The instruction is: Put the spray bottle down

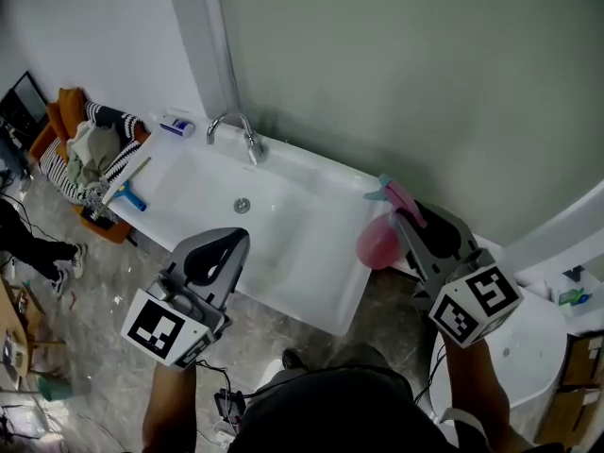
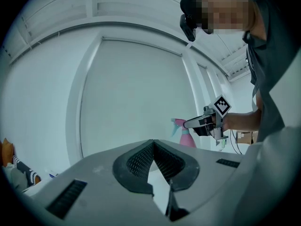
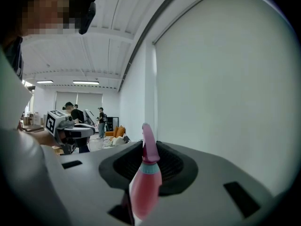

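A pink spray bottle with a teal collar and pink trigger hangs over the right end of the white tub. My right gripper is shut on it. In the right gripper view the bottle sits between the dark pads of the right gripper, its neck sticking up past the tips. My left gripper hovers over the tub's near rim, shut and holding nothing. In the left gripper view the tips of the left gripper meet, and the right gripper with the bottle shows beyond them.
A chrome faucet stands at the tub's far rim, and a blue-handled squeegee lies at its left end. An orange chair piled with clothes is at the far left. A white round fixture is at the right. People stand far off.
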